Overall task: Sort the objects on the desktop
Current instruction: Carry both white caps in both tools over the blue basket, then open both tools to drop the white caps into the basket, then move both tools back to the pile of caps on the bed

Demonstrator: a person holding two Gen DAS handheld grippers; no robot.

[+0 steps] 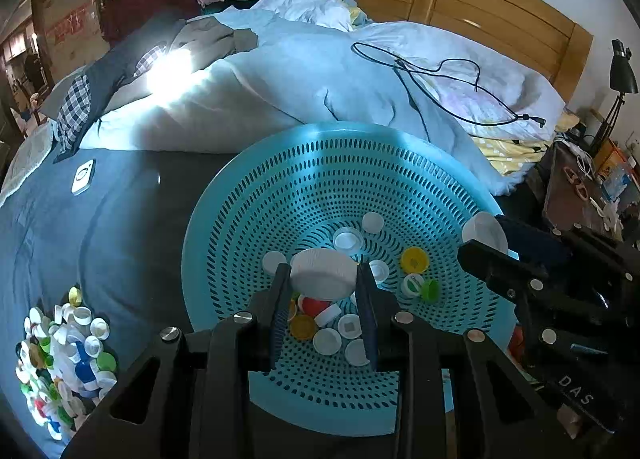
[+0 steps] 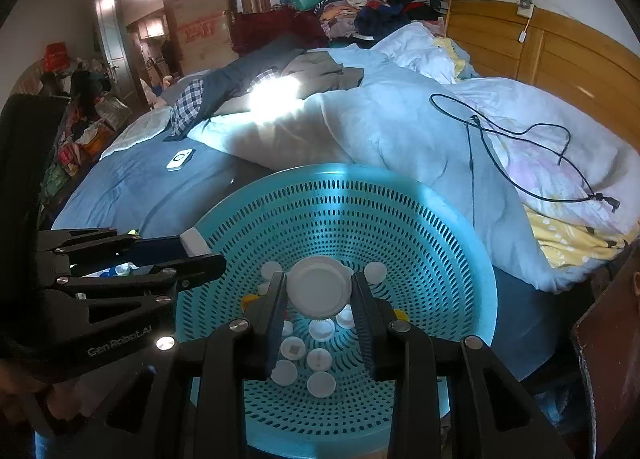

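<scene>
A teal perforated basket [image 1: 280, 187] lies on the bed with several bottle caps in its bottom, white, yellow, green and red. My left gripper [image 1: 323, 277] is shut on a large white lid [image 1: 322, 273] and holds it over the basket's middle. My right gripper [image 2: 319, 291] is shut on another large white lid [image 2: 319, 290], also above the basket [image 2: 440, 227]. In the left wrist view the right gripper [image 1: 486, 243] comes in over the basket's right rim with its lid [image 1: 482, 229]. In the right wrist view the left gripper [image 2: 200, 251] is over the basket's left rim.
A heap of mixed caps [image 1: 64, 359] lies on the blue sheet at the left. A white remote [image 1: 83, 177] lies further back. A rumpled duvet [image 1: 320, 91] with a black cable [image 1: 440, 79] lies behind the basket. A wooden bedside table [image 1: 576, 195] stands at the right.
</scene>
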